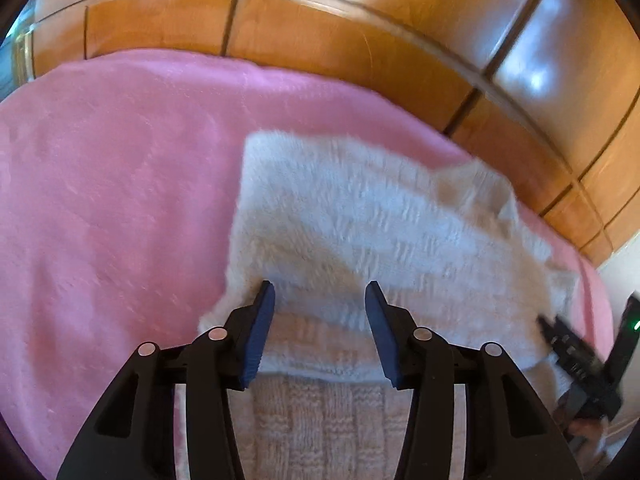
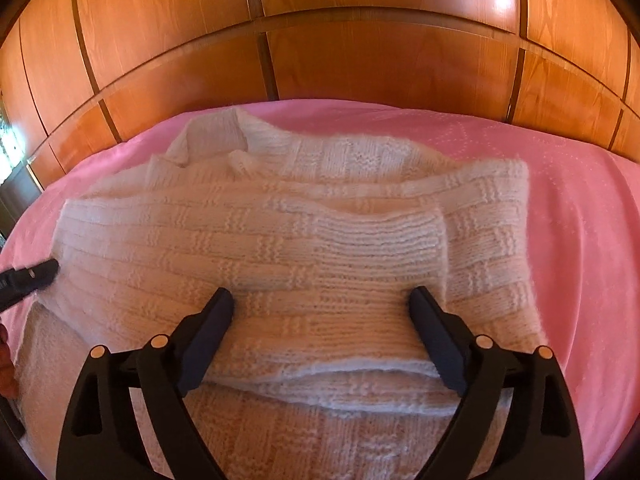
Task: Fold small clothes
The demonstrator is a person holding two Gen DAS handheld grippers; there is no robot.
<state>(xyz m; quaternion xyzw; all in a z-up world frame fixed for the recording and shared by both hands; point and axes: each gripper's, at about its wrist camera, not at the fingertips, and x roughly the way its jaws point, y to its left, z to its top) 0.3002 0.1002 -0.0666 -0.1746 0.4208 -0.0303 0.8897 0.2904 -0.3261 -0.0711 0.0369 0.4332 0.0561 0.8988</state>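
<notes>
Both tools open over white knit sweater (image 2: 280, 240) on pink bedspread (image 2: 560, 200): right tool (image 2: 322, 312) w/ jaws wide, left tool (image 1: 320, 300) half-spread, gripping nothing; fold laid.

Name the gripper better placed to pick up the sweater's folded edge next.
Probably right: the right gripper stands open astride the white sweater's folded edge; the left gripper, also open, sits at its corner.
</notes>
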